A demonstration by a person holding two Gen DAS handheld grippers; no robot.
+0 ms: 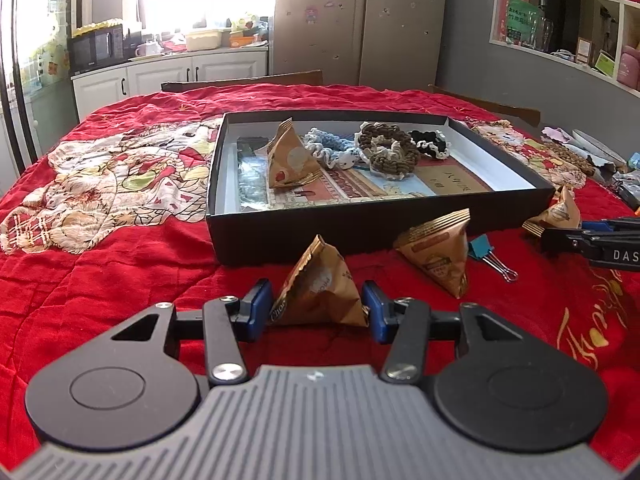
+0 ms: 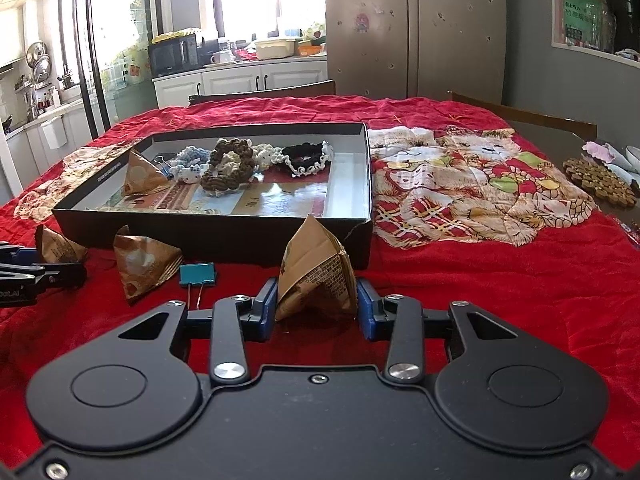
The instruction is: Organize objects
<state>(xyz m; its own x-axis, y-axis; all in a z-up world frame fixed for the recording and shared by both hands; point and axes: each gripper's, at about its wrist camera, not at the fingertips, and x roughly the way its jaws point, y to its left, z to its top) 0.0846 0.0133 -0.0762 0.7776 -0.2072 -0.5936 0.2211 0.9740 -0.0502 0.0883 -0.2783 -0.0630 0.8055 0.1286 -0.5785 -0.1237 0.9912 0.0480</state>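
Observation:
Two brown pyramid-shaped snack packets stand on the red cloth in front of a black box [image 1: 380, 224]. My left gripper [image 1: 318, 308] has its blue pads pressed on both sides of one packet [image 1: 318, 288]. My right gripper [image 2: 316, 306] grips the other packet [image 2: 316, 276] in the same way. A third packet [image 1: 438, 256] and a blue binder clip [image 1: 482, 250] lie between the two grippers. The box [image 2: 216, 232] holds one more packet [image 2: 142, 176] and several crocheted scrunchies [image 2: 230, 164].
A red quilted cloth [image 1: 120, 272] with a cat print covers the table. A brown beaded mat [image 2: 596, 178] and loose clutter [image 1: 592, 152] lie at the right edge. Wooden chair backs [image 2: 264, 92] stand beyond the far side.

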